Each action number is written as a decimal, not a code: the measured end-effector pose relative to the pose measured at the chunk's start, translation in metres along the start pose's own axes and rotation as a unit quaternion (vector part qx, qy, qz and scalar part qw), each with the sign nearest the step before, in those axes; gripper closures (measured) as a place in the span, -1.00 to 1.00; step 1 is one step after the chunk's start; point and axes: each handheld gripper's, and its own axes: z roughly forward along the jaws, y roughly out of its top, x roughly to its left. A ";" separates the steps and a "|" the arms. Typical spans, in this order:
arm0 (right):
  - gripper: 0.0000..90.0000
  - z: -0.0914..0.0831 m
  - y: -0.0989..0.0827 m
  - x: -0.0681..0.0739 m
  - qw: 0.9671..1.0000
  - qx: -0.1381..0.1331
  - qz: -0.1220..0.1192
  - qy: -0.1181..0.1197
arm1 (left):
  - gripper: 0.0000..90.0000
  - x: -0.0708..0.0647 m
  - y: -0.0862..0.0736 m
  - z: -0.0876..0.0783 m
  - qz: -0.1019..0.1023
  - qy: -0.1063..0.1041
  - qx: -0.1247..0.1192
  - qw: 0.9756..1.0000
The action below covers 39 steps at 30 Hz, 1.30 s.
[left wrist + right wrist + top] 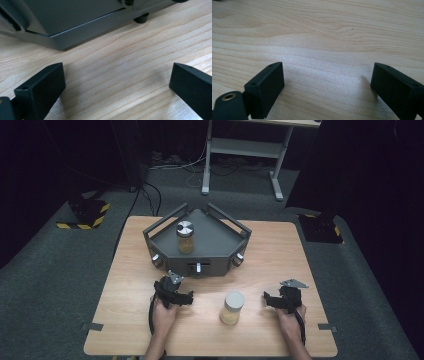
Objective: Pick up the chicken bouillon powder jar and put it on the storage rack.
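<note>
Both my claws sit low on the table (300, 250), nothing gripped yet. Left claw (188, 298) jaws apart, bare wood btwn them; grey tray (220, 232) just ahead at 12. Right claw (266, 301) jaws apart too, empty. Jar (232, 308) stands upright btwn the two, at 9 o'clock from my right claw, near but apart. A 2nd jar (185, 237) is on the tray already. Step, I reckon: approach before pickup. Next: swing right claw to 9, straddle the jar, then close.
</note>
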 end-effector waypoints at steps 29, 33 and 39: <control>-1.00 -0.009 -0.003 -0.003 0.999 0.003 -0.027 0.033 | -0.99 0.000 0.000 0.000 0.000 0.000 0.000 1.000; -1.00 -0.018 -0.008 -0.003 0.998 -0.006 -0.035 0.049 | -0.99 0.000 0.000 0.000 0.000 0.000 0.000 1.000; -1.00 -0.026 -0.015 0.003 0.995 -0.008 -0.061 0.079 | -0.99 0.000 0.000 0.000 -0.001 0.000 0.000 1.000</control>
